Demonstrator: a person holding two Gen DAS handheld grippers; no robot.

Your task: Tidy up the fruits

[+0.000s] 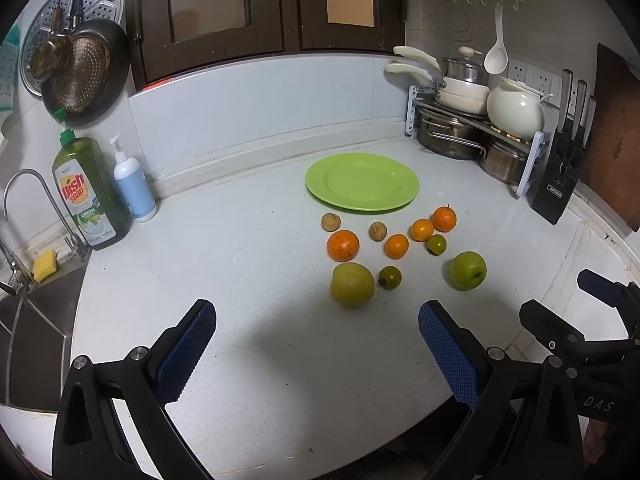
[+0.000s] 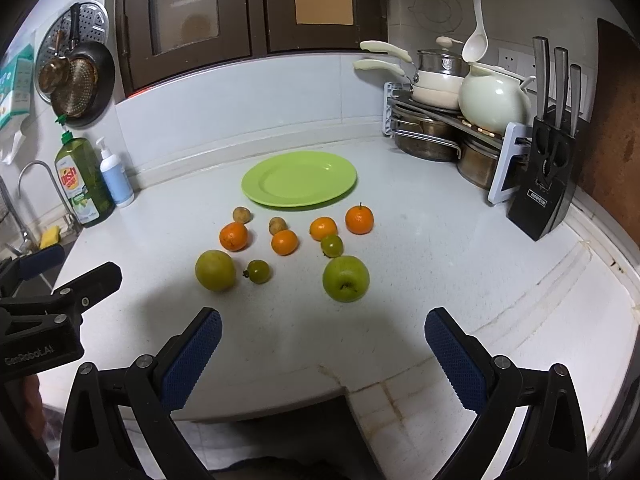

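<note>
An empty green plate lies on the white counter. In front of it lie several loose fruits: oranges, a green apple, a yellow-green apple, two small green fruits and two small brown fruits. My left gripper is open and empty, held short of the fruits. My right gripper is open and empty, just short of the green apple.
A dish soap bottle and pump bottle stand at the left by the sink. A pot rack and knife block fill the back right corner. Pans hang on the left wall.
</note>
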